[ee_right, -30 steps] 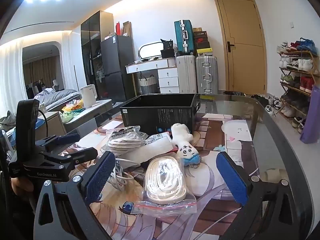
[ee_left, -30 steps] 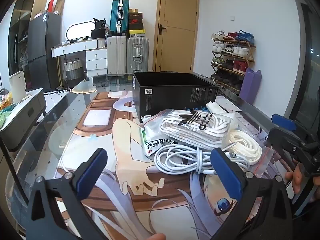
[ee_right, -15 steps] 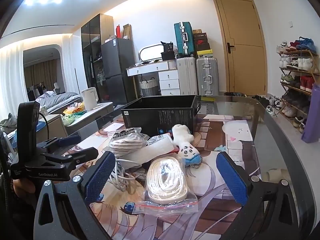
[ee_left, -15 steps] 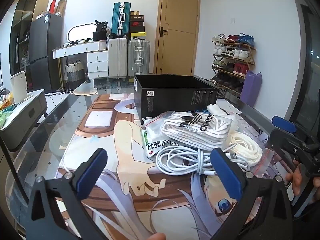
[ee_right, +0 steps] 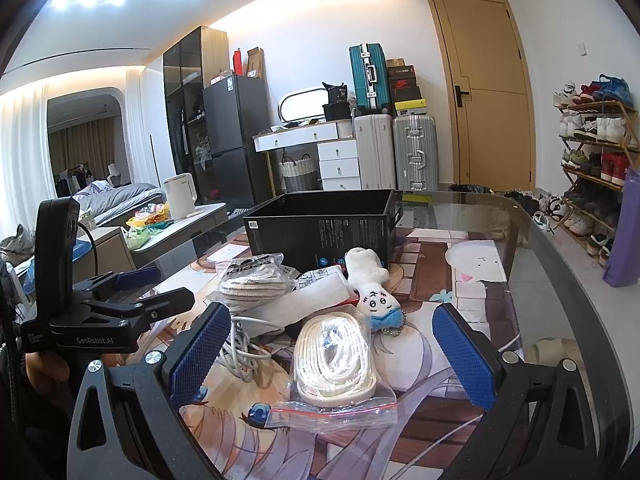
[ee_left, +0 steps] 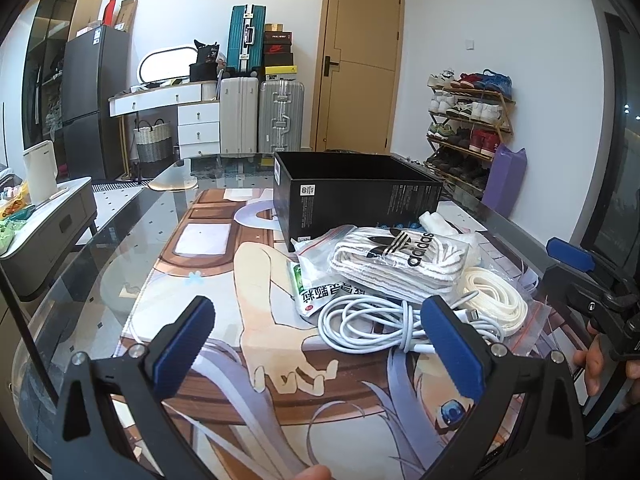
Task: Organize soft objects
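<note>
A pile of soft items lies on the glass table in front of an open black box (ee_left: 352, 196), which also shows in the right wrist view (ee_right: 320, 220). The pile holds bagged Adidas socks (ee_left: 400, 260), a white cable coil (ee_left: 372, 320), a bagged white cord roll (ee_right: 334, 356) and a small white plush toy (ee_right: 372, 284). My left gripper (ee_left: 316, 344) is open and empty, just short of the cable. My right gripper (ee_right: 332, 354) is open and empty, its fingers either side of the bagged cord roll.
An anime-print mat (ee_left: 256, 288) covers the table under glass. A white packet with Chinese text (ee_left: 320, 288) lies beside the cable. A low side table with a kettle (ee_left: 40, 176) stands left. A shoe rack (ee_left: 468, 120) stands right, suitcases (ee_left: 260, 116) behind.
Both grippers have crept slightly forward and down toward the pile. Both stay open and nothing has been picked up.
</note>
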Available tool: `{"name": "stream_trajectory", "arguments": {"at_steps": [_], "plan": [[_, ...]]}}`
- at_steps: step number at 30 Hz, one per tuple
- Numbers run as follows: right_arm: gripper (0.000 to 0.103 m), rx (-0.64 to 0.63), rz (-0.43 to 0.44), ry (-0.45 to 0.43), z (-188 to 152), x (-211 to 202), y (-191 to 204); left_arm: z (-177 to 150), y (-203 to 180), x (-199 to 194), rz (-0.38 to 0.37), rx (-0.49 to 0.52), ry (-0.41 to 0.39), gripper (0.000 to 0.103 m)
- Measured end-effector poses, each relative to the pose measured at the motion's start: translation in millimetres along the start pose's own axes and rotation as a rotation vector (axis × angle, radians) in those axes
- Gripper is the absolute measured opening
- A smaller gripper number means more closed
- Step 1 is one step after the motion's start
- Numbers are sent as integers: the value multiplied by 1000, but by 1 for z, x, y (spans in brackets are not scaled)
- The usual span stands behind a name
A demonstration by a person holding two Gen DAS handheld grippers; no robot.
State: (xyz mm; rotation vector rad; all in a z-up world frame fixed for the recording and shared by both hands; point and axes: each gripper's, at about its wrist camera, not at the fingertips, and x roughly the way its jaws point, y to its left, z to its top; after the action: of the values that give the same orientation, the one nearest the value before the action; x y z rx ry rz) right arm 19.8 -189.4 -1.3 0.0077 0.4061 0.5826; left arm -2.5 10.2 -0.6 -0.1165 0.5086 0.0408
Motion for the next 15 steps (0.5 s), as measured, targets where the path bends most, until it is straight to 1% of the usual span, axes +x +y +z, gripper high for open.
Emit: {"name": "stream_trajectory", "arguments": {"at_steps": [15], "plan": [[103, -2, -1, 0, 0, -1, 0, 0, -1, 0, -8, -1, 1, 103]]}}
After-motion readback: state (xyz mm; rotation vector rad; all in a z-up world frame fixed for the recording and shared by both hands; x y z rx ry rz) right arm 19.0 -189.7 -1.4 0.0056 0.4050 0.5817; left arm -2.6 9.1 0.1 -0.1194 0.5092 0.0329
